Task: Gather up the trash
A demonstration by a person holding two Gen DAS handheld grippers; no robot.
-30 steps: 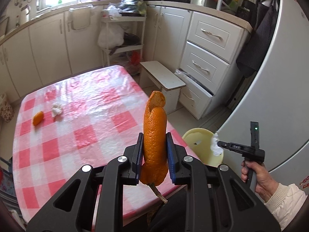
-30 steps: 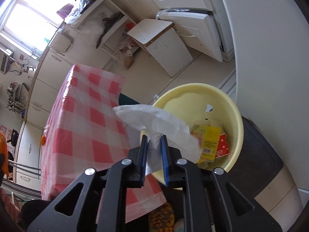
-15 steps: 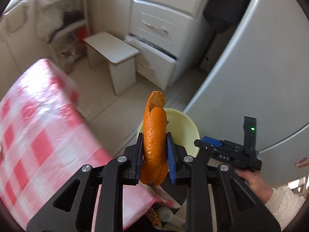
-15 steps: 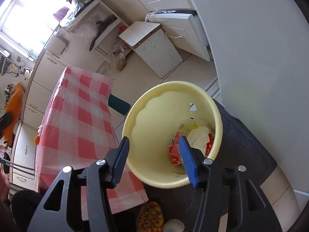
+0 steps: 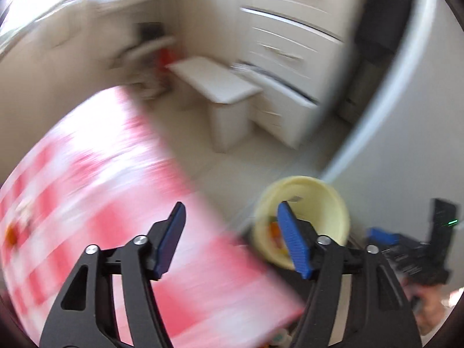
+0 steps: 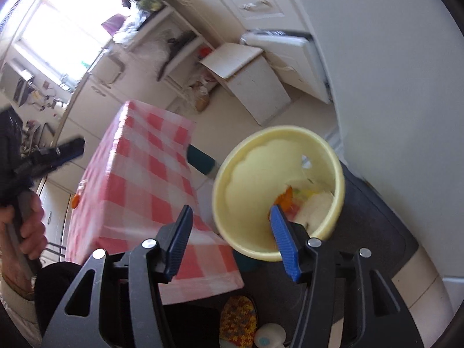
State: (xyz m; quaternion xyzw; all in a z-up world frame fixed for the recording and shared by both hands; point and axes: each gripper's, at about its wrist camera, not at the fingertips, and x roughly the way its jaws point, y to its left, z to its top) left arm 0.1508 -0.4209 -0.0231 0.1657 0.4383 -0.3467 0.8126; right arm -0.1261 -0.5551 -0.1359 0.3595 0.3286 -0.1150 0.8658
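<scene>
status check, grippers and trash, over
Left hand-held gripper open, empty. Right hand-held gripper open, empty. Orange peel in yellow bin. One orange scrap on table.

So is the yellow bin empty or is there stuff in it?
Not empty. The yellow bin holds orange peel and white tissue at its bottom.

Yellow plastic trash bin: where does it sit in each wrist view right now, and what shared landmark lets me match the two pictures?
Left wrist view: the yellow plastic trash bin sits lower right, partly behind the left tool's right finger; the picture is motion-blurred.
Right wrist view: the bin sits right of centre, its opening facing the camera, trash inside.
Shared landmark: the red-and-white checked tablecloth, left of the bin in both.
</scene>
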